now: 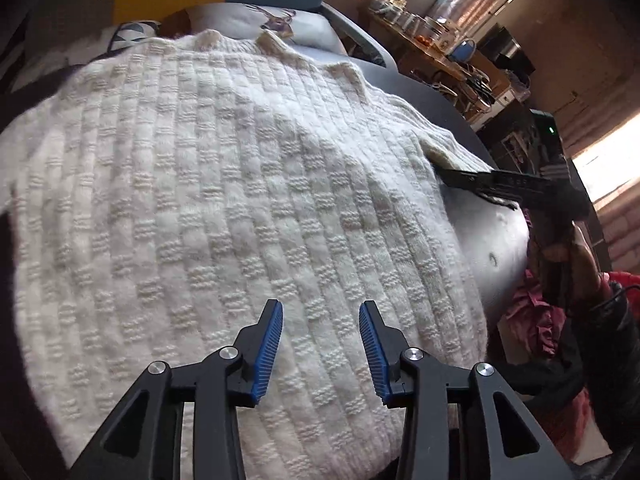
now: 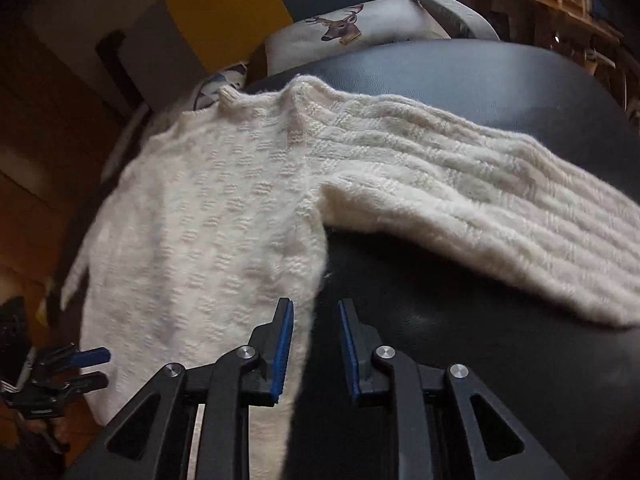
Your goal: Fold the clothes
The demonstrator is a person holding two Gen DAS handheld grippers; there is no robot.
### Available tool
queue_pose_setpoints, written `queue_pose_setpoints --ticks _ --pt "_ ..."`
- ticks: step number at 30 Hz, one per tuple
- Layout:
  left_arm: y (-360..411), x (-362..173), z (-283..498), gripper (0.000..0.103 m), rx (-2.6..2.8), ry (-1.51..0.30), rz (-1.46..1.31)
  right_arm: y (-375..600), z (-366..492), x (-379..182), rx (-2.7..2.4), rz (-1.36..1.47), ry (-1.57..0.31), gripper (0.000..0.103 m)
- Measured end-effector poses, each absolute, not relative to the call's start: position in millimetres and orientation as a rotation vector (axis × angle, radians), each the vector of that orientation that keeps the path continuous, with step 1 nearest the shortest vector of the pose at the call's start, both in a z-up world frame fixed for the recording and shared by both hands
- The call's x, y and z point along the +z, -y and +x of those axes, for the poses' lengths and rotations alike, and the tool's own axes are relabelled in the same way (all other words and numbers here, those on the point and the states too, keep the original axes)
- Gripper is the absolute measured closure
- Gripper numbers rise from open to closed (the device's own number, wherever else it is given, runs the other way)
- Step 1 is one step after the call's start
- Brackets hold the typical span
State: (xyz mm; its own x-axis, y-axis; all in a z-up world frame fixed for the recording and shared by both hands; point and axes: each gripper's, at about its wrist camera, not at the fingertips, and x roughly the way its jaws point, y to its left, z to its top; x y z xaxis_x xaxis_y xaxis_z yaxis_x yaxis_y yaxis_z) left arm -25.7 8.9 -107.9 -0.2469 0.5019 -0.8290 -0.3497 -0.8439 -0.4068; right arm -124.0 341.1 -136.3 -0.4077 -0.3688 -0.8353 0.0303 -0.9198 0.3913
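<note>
Left wrist view. I see my left gripper (image 1: 321, 344) poised over the near hem region of the cream knit sweater (image 1: 224, 184), its blue pads spread apart and holding nothing. The sweater lies flat, body spread across a dark padded surface (image 1: 500, 236), collar at the far end; its long axis runs from near to far, straight ahead of this gripper. At the right edge of the body, my right gripper (image 1: 500, 184) reaches in from the right, close to the armpit seam; from here I cannot tell how its jaws stand.

Right wrist view. My right gripper (image 2: 316, 344) hangs just above the sweater's (image 2: 208, 208) right side edge, jaws parted and empty, the edge passing between them. The right sleeve (image 2: 480, 200) stretches away to the right across the dark surface (image 2: 460, 360), roughly crosswise to the body. My left gripper (image 2: 86, 368) shows small at the near left, also parted.

Judgement: the sleeve lies nearest the right gripper, so folding it inward over the body falls to that hand.
</note>
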Motion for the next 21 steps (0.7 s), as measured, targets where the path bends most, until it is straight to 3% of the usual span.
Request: queue_pose_setpoints --ticks 5,10,15,21 --pt "112.4 -98.2 -28.3 0.055 2.361 0.495 -1.457 -304.6 -111.5 -111.9 -2.333 1.377 0.45 0.078" --pt "205.3 -111.4 -24.8 0.053 2.495 0.729 -1.478 -260.0 -105.5 -127.3 -2.274 1.46 0.359 0.078" --pt "208.8 -136.9 -28.4 0.052 2.402 0.755 -1.511 -252.9 -104.5 -144.4 -2.24 1.526 0.417 0.078" --pt "169.1 -153.7 -39.8 0.054 2.4 0.617 -1.562 -281.3 -106.6 -142.8 -2.258 1.531 0.585 0.076"
